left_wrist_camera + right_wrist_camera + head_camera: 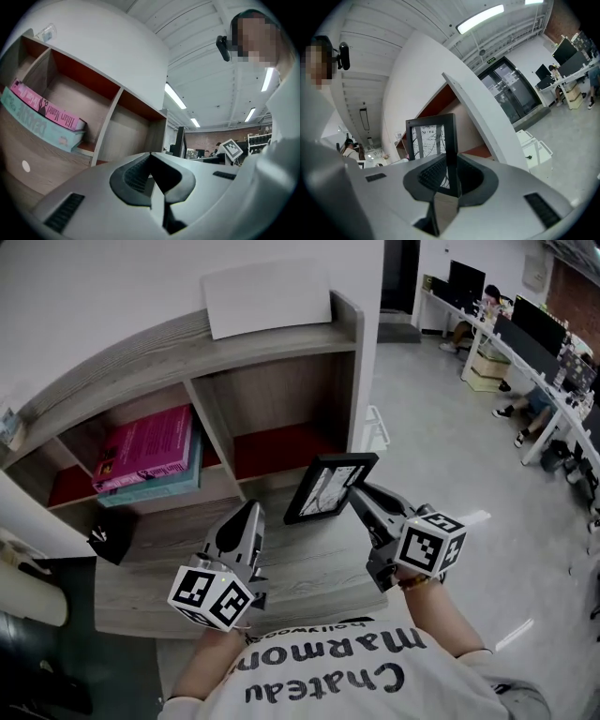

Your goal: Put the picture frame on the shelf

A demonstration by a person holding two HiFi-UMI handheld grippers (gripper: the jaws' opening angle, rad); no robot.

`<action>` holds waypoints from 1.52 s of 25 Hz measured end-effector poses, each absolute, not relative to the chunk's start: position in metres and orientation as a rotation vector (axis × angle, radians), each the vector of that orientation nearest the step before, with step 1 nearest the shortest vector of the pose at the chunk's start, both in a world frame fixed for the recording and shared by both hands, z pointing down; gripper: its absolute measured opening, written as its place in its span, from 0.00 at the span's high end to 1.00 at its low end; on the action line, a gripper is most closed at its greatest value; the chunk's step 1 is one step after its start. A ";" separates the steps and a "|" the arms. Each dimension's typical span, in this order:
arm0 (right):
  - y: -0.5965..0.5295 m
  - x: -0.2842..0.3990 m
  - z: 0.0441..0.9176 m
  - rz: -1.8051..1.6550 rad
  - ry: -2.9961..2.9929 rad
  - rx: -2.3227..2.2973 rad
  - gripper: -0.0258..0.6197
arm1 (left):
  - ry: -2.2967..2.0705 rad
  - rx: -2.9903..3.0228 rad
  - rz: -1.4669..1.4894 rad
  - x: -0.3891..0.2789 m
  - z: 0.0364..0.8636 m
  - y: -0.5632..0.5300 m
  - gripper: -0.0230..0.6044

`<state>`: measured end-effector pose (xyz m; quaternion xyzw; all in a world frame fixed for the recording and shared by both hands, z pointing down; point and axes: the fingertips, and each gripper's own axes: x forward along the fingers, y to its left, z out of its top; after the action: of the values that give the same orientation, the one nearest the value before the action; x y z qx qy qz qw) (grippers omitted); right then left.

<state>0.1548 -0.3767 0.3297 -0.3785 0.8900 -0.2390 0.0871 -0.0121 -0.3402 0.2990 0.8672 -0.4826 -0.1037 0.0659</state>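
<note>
**While one gripper pinches the frame before the shelf, the other is empty**

Where the shelf's (141,357) lower ledge juts forward, the left gripper (246,512) hovers over the grey wood grain below the left compartment. Its jaws are pressed together at the tips, with nothing between the ribbed black pads. The left gripper view (150,157) shows the same: two pale, smooth plastic jaws meeting in a point.

Inside the shelf's left compartment, a pink book (145,448) lies flat on a teal book (150,488). Both are thin, glossy slabs, and the back wall and floor behind them are red. On the shelf's top board rests a flat white rectangular sheet (267,298).

In front of the shelf's right compartment, above the ledge and not set down inside, the picture frame (328,487) hangs tilted. It is a slim black rectangular moulding around a pale print of dark branching lines.

To the right of the frame, the right gripper (359,491) pinches its right edge. In the right gripper view (449,176) the jaws stand only as far apart as the narrow moulding, with the ribbed pads closed on the frame's (429,136) lower right side and its glossy face catching a reflection
</note>
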 end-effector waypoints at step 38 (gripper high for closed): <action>-0.495 0.113 0.309 -0.327 2.627 -1.689 0.84 | -1.316 2.603 -0.144 -0.089 0.348 -0.397 0.94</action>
<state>0.1135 -0.4952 0.3090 -0.5379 0.8365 -0.1042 0.0007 -0.0891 -0.3969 0.3478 0.8858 -0.4481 -0.0491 0.1105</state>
